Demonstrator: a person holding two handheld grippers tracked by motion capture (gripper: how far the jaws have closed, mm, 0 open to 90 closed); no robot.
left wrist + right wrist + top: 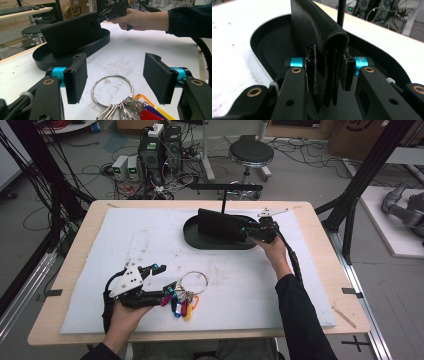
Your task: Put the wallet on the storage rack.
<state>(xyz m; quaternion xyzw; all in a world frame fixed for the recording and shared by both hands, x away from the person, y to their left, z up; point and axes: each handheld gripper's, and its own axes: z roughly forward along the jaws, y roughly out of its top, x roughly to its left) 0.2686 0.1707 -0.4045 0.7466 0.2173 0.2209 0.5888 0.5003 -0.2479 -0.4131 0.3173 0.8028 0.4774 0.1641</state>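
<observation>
Right gripper view: black wallet [319,42] upright over the black tray [269,47], between the right hand-held gripper's [328,75] narrowly parted jaws.

Lighting is even, overhead and moderately bright. The white mat [150,235] reads slightly washed out, with soft, faint shadows beneath the key ring [193,282]. High view is low in resolution and soft. In the right gripper view the black wallet [322,42] loses surface detail; background there is blurred.

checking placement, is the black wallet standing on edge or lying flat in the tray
On edge: the black wallet stands upright in the tray, one end between the right hand-held gripper jaws.
</observation>
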